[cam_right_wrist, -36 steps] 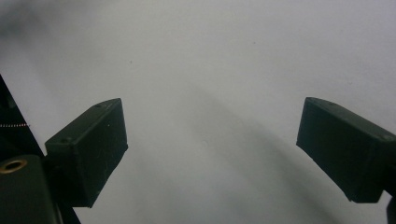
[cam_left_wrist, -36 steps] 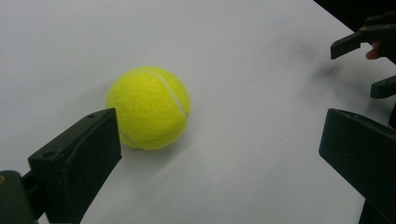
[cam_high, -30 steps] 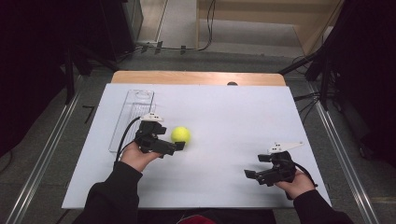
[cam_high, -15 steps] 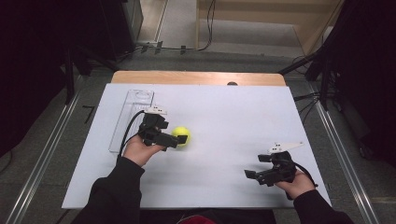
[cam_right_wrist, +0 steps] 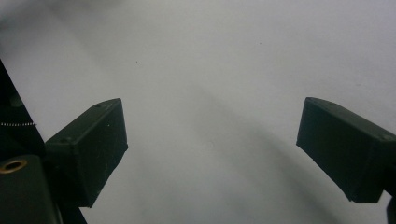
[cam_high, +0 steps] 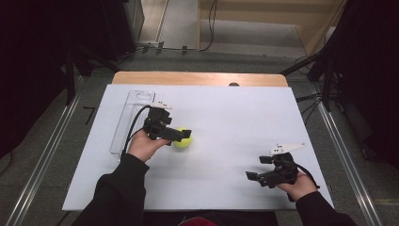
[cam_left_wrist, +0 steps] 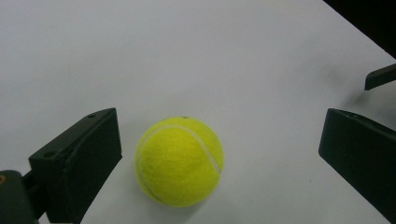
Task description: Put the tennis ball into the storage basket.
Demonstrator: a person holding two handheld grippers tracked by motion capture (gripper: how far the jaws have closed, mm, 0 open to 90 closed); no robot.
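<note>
In the high view we lose part of the ball [cam_high: 183, 139] behind the left gripper [cam_high: 175, 135]. A dark tip [cam_left_wrist: 380, 77] runs off the left gripper view's right edge; we cannot tell what it is. The clear tray [cam_high: 133, 110] is too faint to make out.

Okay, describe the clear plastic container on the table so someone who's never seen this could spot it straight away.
Start from the white table top and go to its far left part, beside the person's left hand. There a long, narrow, clear plastic tray lies flat, running from the far edge toward the person, with the left gripper and the yellow tennis ball just to its right. It is see-through.
</note>
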